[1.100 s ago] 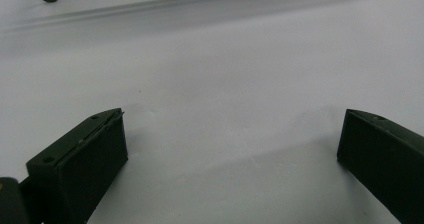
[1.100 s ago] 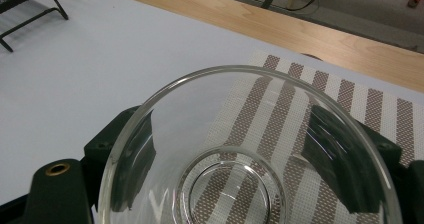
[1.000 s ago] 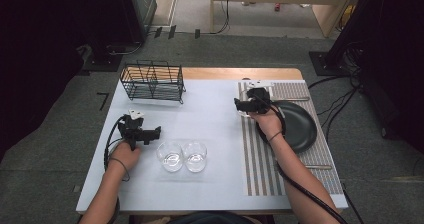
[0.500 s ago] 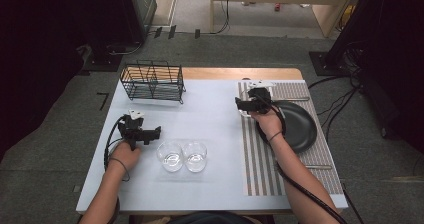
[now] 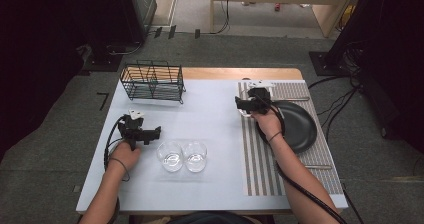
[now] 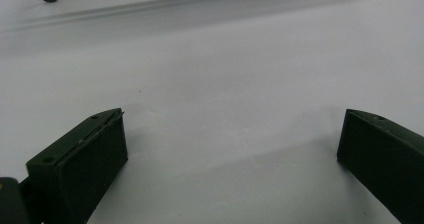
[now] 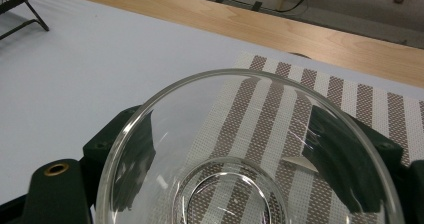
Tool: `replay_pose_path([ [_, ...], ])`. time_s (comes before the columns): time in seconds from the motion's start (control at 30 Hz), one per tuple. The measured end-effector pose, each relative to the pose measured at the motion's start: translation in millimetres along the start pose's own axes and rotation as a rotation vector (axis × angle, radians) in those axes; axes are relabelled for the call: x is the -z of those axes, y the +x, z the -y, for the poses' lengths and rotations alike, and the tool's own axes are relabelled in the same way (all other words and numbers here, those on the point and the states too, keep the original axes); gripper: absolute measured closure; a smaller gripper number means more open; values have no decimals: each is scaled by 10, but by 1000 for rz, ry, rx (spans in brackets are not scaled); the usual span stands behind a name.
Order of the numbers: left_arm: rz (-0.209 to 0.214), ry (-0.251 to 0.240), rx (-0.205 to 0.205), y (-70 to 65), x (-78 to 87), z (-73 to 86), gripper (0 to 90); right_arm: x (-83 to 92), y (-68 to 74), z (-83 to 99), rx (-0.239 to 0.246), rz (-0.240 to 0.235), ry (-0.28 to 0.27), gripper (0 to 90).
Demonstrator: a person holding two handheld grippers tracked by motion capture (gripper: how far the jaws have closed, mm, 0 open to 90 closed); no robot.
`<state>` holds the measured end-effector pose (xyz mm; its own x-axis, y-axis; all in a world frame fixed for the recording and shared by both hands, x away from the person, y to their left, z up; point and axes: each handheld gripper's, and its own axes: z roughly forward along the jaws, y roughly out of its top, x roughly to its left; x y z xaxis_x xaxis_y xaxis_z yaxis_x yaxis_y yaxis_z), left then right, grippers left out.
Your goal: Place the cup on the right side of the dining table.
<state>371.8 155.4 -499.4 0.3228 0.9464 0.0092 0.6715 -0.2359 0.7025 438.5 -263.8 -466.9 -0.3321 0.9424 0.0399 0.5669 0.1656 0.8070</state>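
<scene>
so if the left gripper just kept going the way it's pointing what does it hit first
Most likely the nearer glass bowl: the left gripper, jaws open and empty, points roughly at it, though depth is unclear and it may pass just beyond it.

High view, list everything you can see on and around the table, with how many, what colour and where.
Table: one, pale blue-white top with a wooden far edge.
Wire rack: one, black, far left of the table.
Glass bowls: two, clear, side by side near the front, between the hands.
Glass bowl: one, clear, on the placemat between the right tongs' jaws.
Placemat: one, brown and white stripes, right side.
Plate: one, black, on the placemat.
Cables: several, black, on the grey floor.
Left tongs: black, jaws wide apart above the bare table.
Right tongs: black, jaws around the glass bowl.
</scene>
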Motion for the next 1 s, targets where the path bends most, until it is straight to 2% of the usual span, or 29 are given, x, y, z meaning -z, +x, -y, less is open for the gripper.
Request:
replay_pose_path([
  [0.47,0,0,0,0,0,0,0,-9,-10,14,5,-10,-13,172],
  [0.63,0,0,0,0,0,0,0,-13,-22,17,-21,-33,-3,129],
  [0.73,0,0,0,0,0,0,0,-14,-18,19,-24,-47,-1,78],
  [0.8,0,0,0,0,0,0,0,-9,-9,15,-19,-57,-8,8],
  [1.0,0,0,0,0,0,0,0,16,-9,-3,-22,-55,-19,4],
])
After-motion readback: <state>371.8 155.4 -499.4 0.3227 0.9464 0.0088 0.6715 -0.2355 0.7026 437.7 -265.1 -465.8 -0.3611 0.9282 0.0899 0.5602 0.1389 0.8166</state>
